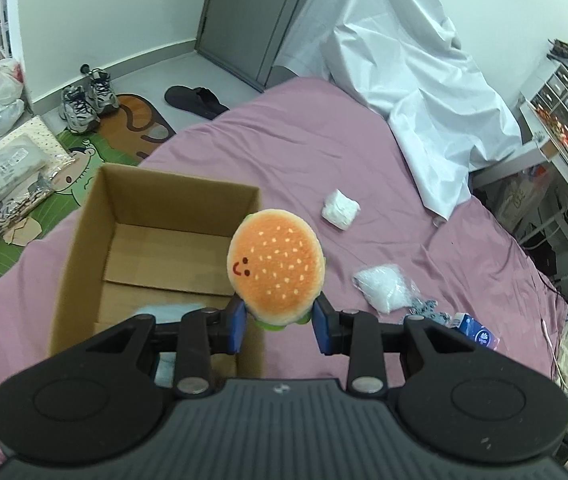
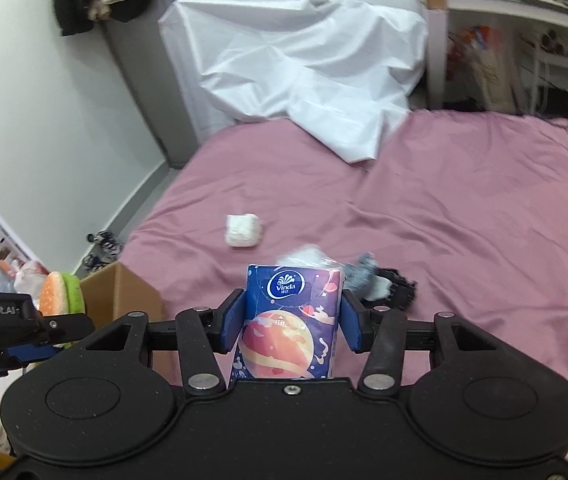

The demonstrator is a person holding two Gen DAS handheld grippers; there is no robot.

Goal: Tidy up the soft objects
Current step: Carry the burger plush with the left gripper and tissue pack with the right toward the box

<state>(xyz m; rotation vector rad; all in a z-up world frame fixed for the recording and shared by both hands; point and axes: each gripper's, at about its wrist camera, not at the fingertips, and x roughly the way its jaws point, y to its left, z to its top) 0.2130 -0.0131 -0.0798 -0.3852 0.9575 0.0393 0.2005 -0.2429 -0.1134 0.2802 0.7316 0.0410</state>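
Observation:
My left gripper (image 1: pixel 280 322) is shut on a plush hamburger (image 1: pixel 277 268) with a smiling face, held above the right wall of an open cardboard box (image 1: pixel 84 236) on the pink bed. The box holds something pale blue at its near end. My right gripper (image 2: pixel 291 326) is shut on a blue Vinda tissue pack (image 2: pixel 290 320), held above the bed. The right wrist view also shows the hamburger (image 2: pixel 60 294) and the box (image 2: pixel 124 296) at the left. A white wad (image 1: pixel 340 208) and a clear bag of white stuff (image 1: pixel 384 286) lie on the bed.
A grey and black soft item (image 2: pixel 380 284) lies just beyond the tissue pack. A white sheet (image 1: pixel 412 80) is heaped at the far end of the bed. Shoes (image 1: pixel 88 100), bags and a mat are on the floor at left. Shelves (image 1: pixel 564 120) stand at right.

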